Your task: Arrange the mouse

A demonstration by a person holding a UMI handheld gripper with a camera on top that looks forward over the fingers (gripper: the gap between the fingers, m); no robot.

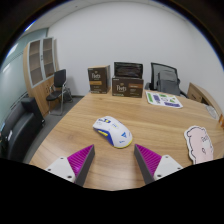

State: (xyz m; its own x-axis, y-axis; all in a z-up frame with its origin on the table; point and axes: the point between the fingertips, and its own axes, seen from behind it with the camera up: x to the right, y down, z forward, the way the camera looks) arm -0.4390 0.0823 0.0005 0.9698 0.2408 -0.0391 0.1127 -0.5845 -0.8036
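White mouse [112,130] with blue and yellow accents sat on the wooden table [150,118], just ahead of the gripper [114,160] and basically lined up between its fingers. Those were spread apart, holding nothing. Beyond it, a couple of cardboard boxes [113,82] and some office chairs [164,77].

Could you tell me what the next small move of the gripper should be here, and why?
Probably a short advance forward and down toward the mouse. The gripper is open, and the mouse lies on the wooden table just ahead of the fingers, roughly centred on the gap but not yet between them, so nothing can be gripped until the fingers straddle it.
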